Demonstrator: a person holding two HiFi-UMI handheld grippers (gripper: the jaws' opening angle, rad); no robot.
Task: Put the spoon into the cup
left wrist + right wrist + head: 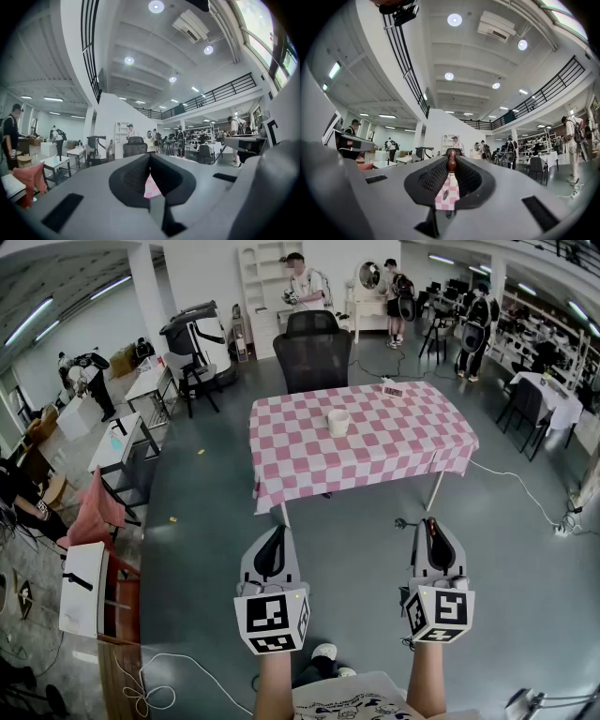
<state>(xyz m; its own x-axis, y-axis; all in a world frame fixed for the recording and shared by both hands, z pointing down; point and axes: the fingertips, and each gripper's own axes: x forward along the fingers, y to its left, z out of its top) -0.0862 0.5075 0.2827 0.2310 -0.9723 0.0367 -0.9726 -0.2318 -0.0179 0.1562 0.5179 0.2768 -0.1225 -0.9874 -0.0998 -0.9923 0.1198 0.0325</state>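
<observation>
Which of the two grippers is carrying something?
The right gripper: a brown-handled spoon sits pinched between its jaws, while the left gripper is shut empty.

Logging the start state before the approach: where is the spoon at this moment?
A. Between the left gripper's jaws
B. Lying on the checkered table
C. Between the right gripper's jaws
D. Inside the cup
C: the right gripper view shows the brown spoon clamped between the jaws of the right gripper, while the cup stands on the checkered table farther ahead.
</observation>
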